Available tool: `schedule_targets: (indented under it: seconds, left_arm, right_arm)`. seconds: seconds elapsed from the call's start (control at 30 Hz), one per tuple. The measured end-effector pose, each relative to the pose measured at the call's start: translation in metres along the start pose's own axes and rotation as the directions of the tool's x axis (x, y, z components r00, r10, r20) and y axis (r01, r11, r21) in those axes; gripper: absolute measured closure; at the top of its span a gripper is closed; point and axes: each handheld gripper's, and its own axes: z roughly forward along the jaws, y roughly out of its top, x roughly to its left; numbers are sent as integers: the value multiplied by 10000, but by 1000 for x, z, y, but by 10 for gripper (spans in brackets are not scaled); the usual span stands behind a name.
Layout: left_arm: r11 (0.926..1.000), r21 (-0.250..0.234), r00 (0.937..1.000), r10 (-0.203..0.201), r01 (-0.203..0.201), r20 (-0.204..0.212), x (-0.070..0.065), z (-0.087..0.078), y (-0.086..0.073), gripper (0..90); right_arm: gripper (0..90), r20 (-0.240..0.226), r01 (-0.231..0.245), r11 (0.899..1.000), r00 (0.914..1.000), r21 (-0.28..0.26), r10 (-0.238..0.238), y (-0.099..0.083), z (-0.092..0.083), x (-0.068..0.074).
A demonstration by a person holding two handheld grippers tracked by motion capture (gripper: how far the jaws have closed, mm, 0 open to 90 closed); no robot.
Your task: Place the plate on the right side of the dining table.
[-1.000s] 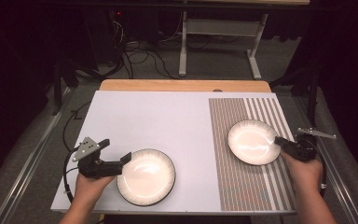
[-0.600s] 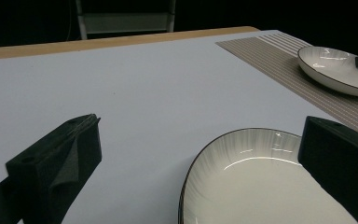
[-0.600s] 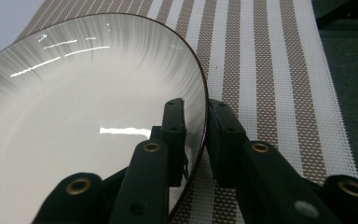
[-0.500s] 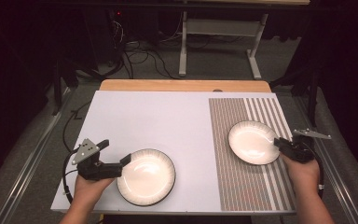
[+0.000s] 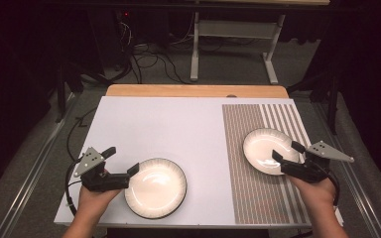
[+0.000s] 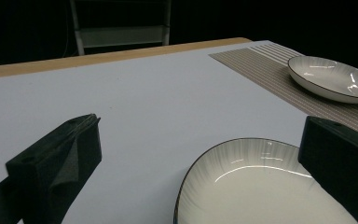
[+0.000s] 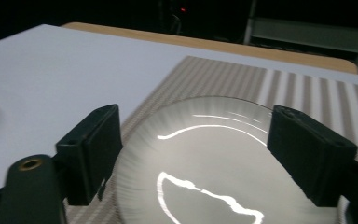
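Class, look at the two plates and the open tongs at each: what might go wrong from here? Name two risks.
1. The left tongs stand open at the rim of the near plate, which lies close to the table edge; a poor grip might push it off.
2. The far plate is glossy; the right tongs may slip on its rim.
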Motion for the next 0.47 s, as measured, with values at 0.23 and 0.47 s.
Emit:
schedule_targets:
  seconds: [0.23,0.47]
  left_arm:
    - [9986,-128,9986,522,-522,24,-11,-3,0,0]
    - [9970,-505,9982,596,-593,47,-17,-10,3,0]
  right_arm:
    - [5,-903,848,9956,9920,-394,-880,2,-3,48]
    - [5,-1170,1225,9900,9846,-695,-1301,1,-10,68]
